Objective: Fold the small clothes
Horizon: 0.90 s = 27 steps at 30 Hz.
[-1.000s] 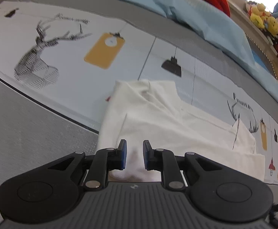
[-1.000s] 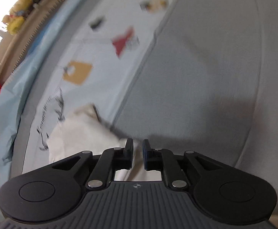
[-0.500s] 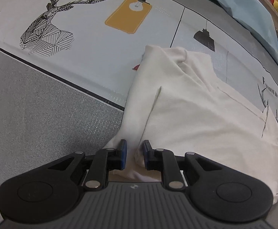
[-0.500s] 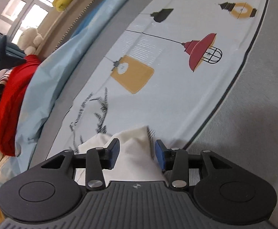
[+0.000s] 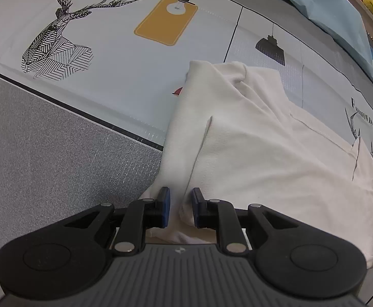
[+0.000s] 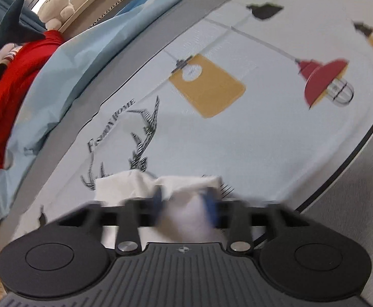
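Observation:
A white garment (image 5: 263,153) lies partly folded on the printed bedsheet (image 5: 125,76). My left gripper (image 5: 180,209) points steeply down at the garment's near edge, and its blue pads (image 5: 164,208) pinch a fold of the cloth. In the right wrist view, which is blurred by motion, a corner of the same garment (image 6: 125,184) bulges between the fingers of my right gripper (image 6: 183,202). Its jaws are closing around that corner and still stand apart.
The sheet carries a deer print (image 5: 58,41), yellow tags and lamp drawings, with a grey textured border (image 5: 45,158) nearer me. A light blue blanket (image 6: 58,76), red cloth (image 6: 10,89) and plush toys (image 6: 56,7) lie along the far side.
The left gripper sank toward the bed with the garment edge, then held still. The right gripper swung over to the garment's corner, opened its jaws, and they now narrow around the cloth.

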Tool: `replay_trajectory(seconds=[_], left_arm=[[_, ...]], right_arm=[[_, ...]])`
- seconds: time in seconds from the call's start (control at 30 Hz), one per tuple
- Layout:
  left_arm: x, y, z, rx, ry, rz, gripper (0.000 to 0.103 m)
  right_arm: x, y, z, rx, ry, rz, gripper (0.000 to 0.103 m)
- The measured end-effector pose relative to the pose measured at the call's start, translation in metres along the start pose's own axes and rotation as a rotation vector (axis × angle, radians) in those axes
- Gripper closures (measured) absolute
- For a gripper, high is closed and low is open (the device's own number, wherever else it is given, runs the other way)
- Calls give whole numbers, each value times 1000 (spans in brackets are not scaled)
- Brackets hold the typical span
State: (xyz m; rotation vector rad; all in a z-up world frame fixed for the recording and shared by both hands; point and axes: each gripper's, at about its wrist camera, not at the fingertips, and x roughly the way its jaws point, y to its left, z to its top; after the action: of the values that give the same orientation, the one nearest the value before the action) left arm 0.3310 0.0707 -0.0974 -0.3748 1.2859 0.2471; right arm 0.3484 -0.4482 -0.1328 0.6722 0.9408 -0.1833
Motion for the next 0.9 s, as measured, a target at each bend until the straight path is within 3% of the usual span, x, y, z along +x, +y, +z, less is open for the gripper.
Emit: replay_trajectory(seconds=[0.33,0.47,0.5,0.63,0.67,0.7,0.73,0.83,0.9], left_arm=[[-1,1,0,6,1,-19,83],[-5,4,2,-6,-9,-37,80],[-7,4,3,-9,-13,-44,79],[-16,3,7,-3,-38,-67,79],[-18,3,7,-4,-42,-70,79],[-19,2,8,-7,-43,-72,79],[-20,3,8,-11,-44,-75,79],[-22,2,7,-19,-47,-83,79],[-25,4,7,-14,-53,-84,79]], right_arm=[[-21,-6,7,-11,-145,-19,98],[-35,-9,13,-16,-195,-77,94],[-39,-11,14,-17,-193,-57,94],[-49,-6,10,-116,-97,65,91],[-48,-2,5,-169,-59,89,87],[-45,4,-3,-236,-4,109,75],[-41,8,-13,-311,47,97,67],[-22,6,-39,-471,149,-89,65],[-29,-4,-38,-406,135,-46,65]])
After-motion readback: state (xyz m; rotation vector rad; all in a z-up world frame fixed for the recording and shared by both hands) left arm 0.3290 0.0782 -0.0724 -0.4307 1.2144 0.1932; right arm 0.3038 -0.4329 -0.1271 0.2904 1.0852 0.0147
